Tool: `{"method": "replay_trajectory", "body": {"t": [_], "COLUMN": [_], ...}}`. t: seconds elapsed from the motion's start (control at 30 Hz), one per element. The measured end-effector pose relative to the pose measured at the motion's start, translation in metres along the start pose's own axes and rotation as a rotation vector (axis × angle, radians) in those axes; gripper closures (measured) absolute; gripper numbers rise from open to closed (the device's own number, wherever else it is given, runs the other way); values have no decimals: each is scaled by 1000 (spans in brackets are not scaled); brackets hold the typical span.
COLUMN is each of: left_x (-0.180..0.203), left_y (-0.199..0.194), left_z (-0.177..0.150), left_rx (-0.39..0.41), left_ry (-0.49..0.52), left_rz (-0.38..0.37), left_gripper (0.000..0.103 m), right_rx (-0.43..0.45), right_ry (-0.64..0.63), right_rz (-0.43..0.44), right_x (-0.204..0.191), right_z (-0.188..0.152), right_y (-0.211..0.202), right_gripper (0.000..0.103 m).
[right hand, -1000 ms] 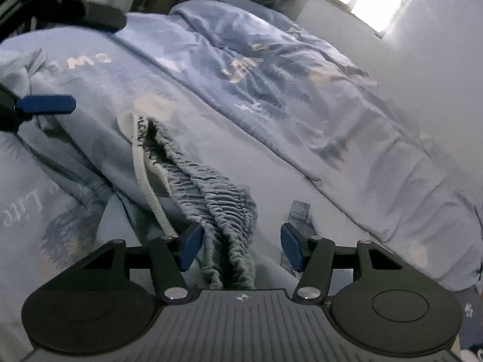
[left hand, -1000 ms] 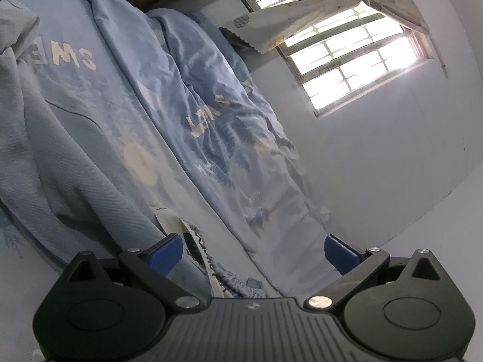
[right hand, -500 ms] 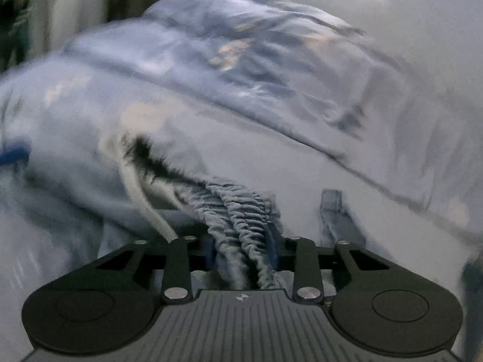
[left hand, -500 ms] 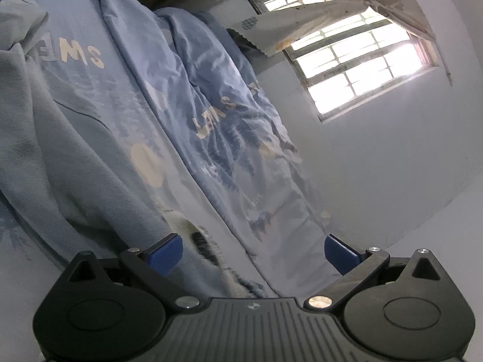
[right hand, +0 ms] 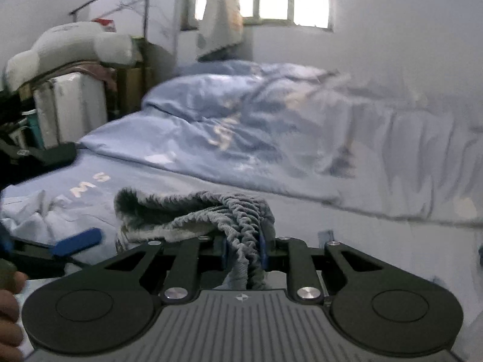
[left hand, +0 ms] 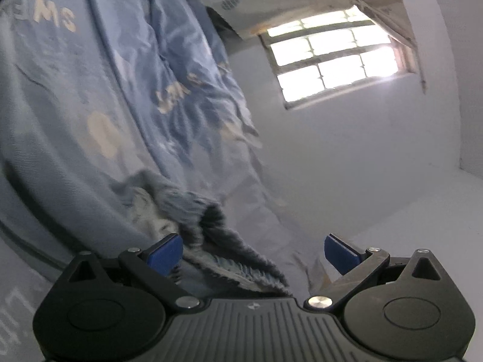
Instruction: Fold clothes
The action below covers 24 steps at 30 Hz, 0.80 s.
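Nearest the lens in the right wrist view, the right gripper point(right hand: 244, 249) has just been closing and its blue pads now pinch the gathered elastic waistband point(right hand: 241, 211) of a grey-blue garment, which bunches up between them at bottom centre of the frame. From there the cloth runs toward the centre left, where its open, dark-lined edge hangs crumpled over the blue bedsheet point(right hand: 181, 181). In the left wrist view the left gripper point(left hand: 253, 252) stands with its jaws wide apart; the same garment point(left hand: 193, 211) lies partly between them at bottom centre, brushing the left-hand pad, but nothing presses on it. By my reading the folding has barely begun: one end of the waistband is gripped, the other end is not yet taken, and the garment remains a rumpled heap that has to be spread flat before any fold can be made. The right view alone shows the clamp on the waistband, the left gripper's blue finger at lower left, part of a person's hand at the bottom left edge, and, further off, the heaped quilt point(right hand: 256, 114) with stacked bedding at upper left. The left view alone shows the empty gap between its own pads, and, far beyond, the barred window point(left hand: 338, 60) at upper right.
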<state>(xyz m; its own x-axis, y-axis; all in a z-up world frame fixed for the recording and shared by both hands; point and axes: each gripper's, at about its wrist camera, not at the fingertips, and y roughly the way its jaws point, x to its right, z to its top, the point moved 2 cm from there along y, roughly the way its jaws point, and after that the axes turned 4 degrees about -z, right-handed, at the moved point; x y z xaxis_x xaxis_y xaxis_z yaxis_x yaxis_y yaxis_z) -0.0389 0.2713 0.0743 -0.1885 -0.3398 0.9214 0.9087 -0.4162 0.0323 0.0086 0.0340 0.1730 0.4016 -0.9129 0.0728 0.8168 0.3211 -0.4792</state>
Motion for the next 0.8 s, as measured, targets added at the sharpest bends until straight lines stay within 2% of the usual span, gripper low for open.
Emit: {"method": "replay_trajectory", "body": {"t": [0.13,0.2,0.3,0.37,0.5,0.63,0.8], "left_x": [-3,-7,-13,-17,-21,-24,-25], "left_y": [0,0,1,0,-4,-5,-5], "left_z": [-1,-1,-1,-1,2,1,1], "left_rx": [19,11,-2,0,25,27,29], "left_ry": [1,0,-9,-34,-64,-71,-73], "left_rz": [34,85,149,158,154,157,157], "left_gripper": [0,0,0,0,0,0,0], "right_rx": [11,-11,-98,-162,-178,-148,-83], "right_ry": [44,94,148,155,48,-139,-277], "right_rz": [22,26,13,-3,-41,-75,-91], "right_x": [0,6,19,25,19,0,-19], "right_z": [8,8,-2,-13,-27,-28,-23], "right_y": [-12,-12,3,14,16,6,-5], "right_gripper": [83,83,83,82,78,63,62]}}
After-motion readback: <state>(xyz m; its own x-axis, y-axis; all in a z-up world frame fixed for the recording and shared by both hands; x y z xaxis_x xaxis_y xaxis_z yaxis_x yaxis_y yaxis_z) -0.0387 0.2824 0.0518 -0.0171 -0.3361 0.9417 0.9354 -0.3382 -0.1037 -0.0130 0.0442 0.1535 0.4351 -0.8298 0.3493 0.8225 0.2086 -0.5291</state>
